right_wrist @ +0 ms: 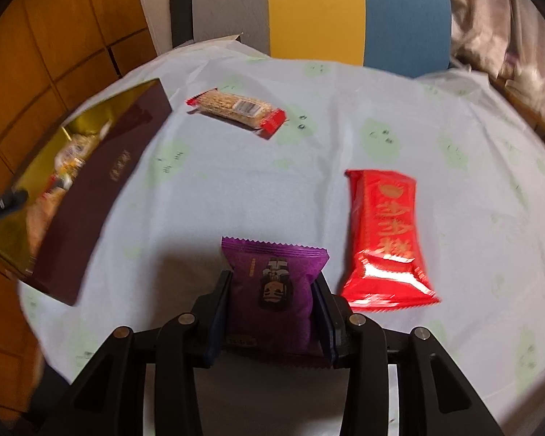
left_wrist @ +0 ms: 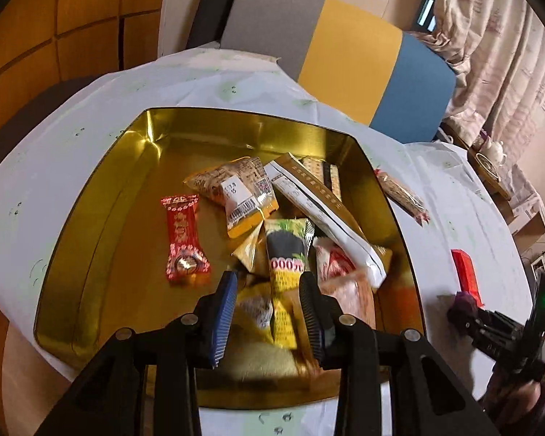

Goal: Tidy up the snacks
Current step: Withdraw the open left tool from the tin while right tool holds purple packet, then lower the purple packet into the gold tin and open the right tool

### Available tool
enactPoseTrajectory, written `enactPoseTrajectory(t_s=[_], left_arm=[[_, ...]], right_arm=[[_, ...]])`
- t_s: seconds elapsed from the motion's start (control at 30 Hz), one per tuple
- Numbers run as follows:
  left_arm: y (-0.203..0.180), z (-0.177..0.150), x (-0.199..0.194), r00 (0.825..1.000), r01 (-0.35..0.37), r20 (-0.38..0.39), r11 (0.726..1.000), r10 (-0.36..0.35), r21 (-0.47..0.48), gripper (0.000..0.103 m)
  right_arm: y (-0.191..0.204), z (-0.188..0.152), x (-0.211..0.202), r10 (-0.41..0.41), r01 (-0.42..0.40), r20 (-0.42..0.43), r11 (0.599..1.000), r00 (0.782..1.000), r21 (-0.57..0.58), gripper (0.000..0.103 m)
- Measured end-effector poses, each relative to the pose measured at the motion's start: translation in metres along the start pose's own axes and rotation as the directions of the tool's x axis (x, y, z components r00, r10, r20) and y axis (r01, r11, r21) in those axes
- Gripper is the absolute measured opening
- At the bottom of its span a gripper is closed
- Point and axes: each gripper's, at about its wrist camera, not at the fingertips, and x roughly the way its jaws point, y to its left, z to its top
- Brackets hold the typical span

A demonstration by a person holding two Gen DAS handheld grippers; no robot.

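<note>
snacks [left_wrist: 247, 196] fill gold tin [left_wrist: 91, 218], perhaps seven.

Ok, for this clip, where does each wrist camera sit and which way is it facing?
Left wrist: on the left claw, looking down into the gold-lined snack tin; its blue pads stand apart over the snacks, and the right claw shows at far right.
Right wrist: on the right claw, facing across the pale tablecloth, pads closed on the purple snack packet.
Shared: the tin, the red packet, the sesame bar with red ends and the grey-yellow-blue chair.
</note>
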Motion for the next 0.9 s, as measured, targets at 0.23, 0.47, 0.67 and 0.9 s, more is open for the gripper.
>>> enactPoseTrajectory(t_s=[0.23,0.47,0.67,0.9], left_arm=[[0.014,-0.006,-0.010,0.999,-0.033,0.036,0.999,0.033,-0.008,0.036],[0.039,-0.005,-0.019,0.993,-0.087,0.071,0.994,0.092,-0.068,0.036],[0.058,-0.005,-0.028,0.988,-0.107,0.097,0.988,0.118,-0.110,0.036],[0.077,-0.007,-0.034,0.985,-0.122,0.101,0.980,0.139,-0.158,0.036]], right_arm=[[0.020,0.003,-0.015,0.073,-0.073,0.006,0.997,0.997,0.001,0.042],[0.068,0.020,-0.035,0.161,-0.157,0.030,0.981,0.987,-0.114,0.042],[0.131,0.047,-0.040,0.270,-0.253,0.040,0.939,0.962,-0.234,0.042],[0.210,0.063,-0.019,0.414,-0.405,-0.034,0.864,0.910,-0.299,0.048]])
